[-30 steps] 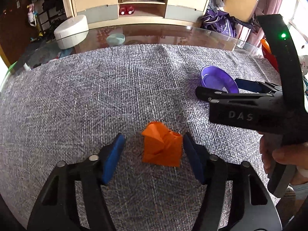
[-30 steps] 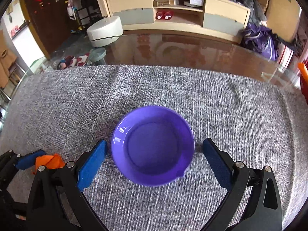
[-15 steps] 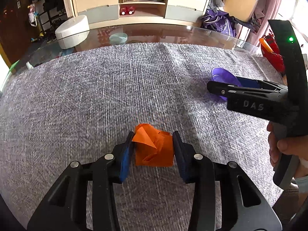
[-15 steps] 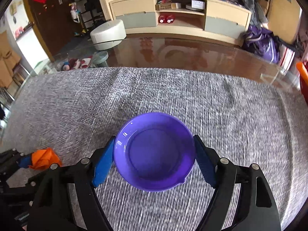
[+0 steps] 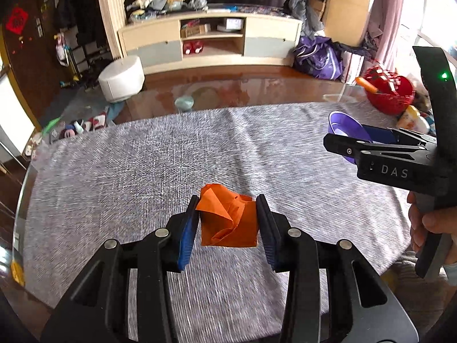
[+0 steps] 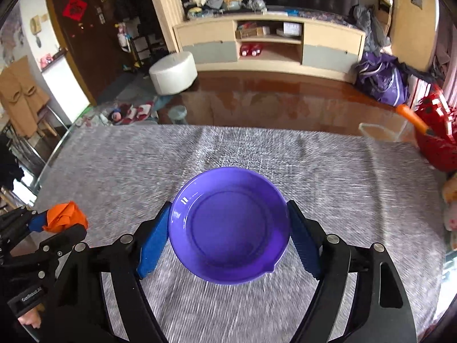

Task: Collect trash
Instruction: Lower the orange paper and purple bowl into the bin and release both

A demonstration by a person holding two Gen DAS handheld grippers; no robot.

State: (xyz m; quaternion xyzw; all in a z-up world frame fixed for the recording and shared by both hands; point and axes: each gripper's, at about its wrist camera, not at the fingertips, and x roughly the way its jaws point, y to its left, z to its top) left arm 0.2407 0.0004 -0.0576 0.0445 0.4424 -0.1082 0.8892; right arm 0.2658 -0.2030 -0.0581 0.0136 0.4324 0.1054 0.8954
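Observation:
A crumpled orange paper [image 5: 228,223] hangs above the grey tablecloth, pinched between the blue pads of my left gripper [image 5: 227,225]. The same paper [image 6: 65,217] shows at the left edge of the right wrist view, in the left gripper [image 6: 54,223]. My right gripper [image 6: 228,228] is shut on a purple bowl [image 6: 228,225], one pad against each side of its rim, and holds it off the cloth. In the left wrist view the bowl [image 5: 345,128] and the right gripper [image 5: 368,140] appear at the right, with a hand [image 5: 428,225] on the handle.
A grey woven cloth [image 5: 142,177] covers the glass table [image 6: 257,108]. A red basket [image 5: 391,91] sits at the far right corner, with a clear container [image 6: 377,131] beside it. Beyond the table are a white round stool [image 5: 121,78] and a low cabinet [image 5: 211,40].
Both grippers closed, the left on the orange paper and the right on the purple bowl. Both then rose from the cloth and pulled back, carrying their objects.

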